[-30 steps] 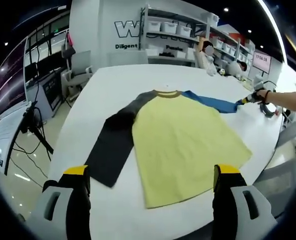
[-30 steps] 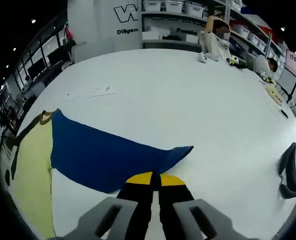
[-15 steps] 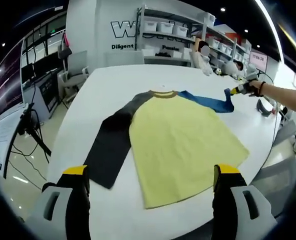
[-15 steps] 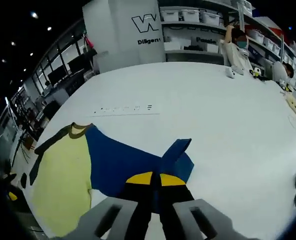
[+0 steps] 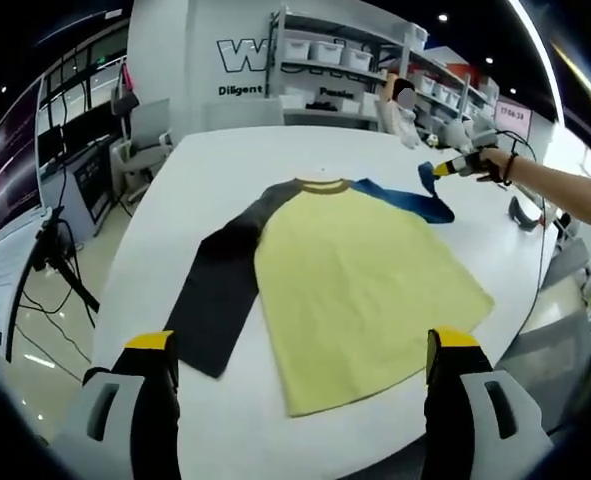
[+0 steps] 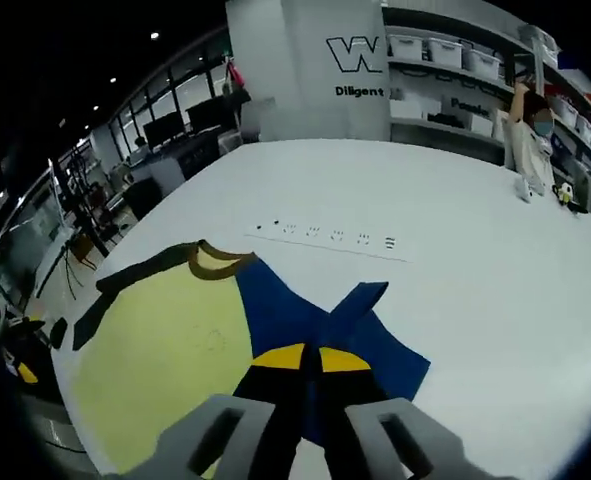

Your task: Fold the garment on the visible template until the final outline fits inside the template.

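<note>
Between the right claw jaws, clamped: blue sleeve — now lifted inward over shirt; first fold underway. Left claw gapes, empty.

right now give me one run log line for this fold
stage: first sleeve fold | right tool: shut on blue sleeve, lifted toward yellow body | left tool: open, above table | black sleeve: flat

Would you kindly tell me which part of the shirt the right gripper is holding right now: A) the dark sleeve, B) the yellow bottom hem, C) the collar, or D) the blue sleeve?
D: in the right gripper view the right gripper is shut on the blue sleeve, lifted toward the yellow body; the dark sleeve lies flat.
</note>
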### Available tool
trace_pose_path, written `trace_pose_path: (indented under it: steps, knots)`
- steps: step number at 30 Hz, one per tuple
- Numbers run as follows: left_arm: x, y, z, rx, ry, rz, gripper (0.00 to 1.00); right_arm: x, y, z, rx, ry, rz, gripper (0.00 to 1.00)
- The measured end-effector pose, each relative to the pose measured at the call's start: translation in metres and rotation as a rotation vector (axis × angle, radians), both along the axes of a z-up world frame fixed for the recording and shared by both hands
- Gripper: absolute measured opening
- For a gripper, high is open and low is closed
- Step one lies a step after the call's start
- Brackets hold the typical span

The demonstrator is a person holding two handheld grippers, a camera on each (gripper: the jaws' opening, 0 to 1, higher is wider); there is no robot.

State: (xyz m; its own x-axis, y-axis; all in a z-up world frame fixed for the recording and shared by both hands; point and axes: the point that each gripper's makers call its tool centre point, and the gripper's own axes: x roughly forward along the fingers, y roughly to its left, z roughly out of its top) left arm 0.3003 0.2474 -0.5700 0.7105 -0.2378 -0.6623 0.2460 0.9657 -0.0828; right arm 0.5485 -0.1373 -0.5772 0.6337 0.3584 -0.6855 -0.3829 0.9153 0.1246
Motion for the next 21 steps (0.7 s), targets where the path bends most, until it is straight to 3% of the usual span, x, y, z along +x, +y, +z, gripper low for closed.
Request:
trace_pose_path:
  steps: [11, 21]
  knots:
    - [-0.002, 0.000, 0.001, 0.004, 0.000, -0.005, 0.99, 0.008, 0.079, 0.016, 0.080, -0.022, 0.103, 0.00]
    - [-0.002, 0.009, -0.001, 0.023, -0.004, 0.000, 0.99, 0.007, 0.146, 0.017, 0.109, -0.017, 0.180, 0.00]
